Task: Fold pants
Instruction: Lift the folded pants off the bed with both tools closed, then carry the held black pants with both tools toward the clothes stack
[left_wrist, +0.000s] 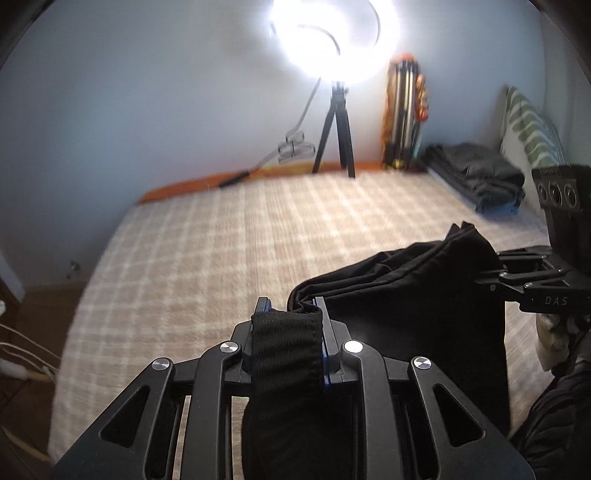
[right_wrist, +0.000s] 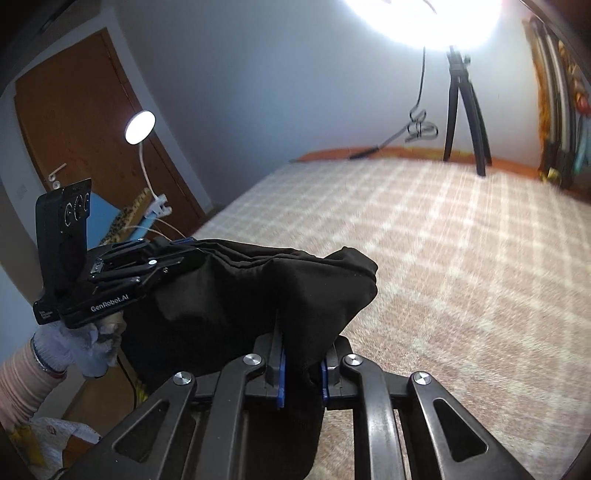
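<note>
Spanning both tools above the bed (left_wrist: 221, 236), the black pants (left_wrist: 424, 288) are light, limp and slippery, so left hand-held gripper (left_wrist: 288, 314) and right hand-held gripper (right_wrist: 301, 354), both clamped on fabric, should pinch the ribbed waistband at 6 o'clock.

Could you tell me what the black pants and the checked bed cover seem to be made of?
The black pants look like soft matte woven cloth, probably cotton or a blend; the waistband shows ribbed elastic and the cloth drapes limply. The bed cover looks like woven textile, beige with a pale check and a slightly nubby surface; the fibre cannot be told.
</note>
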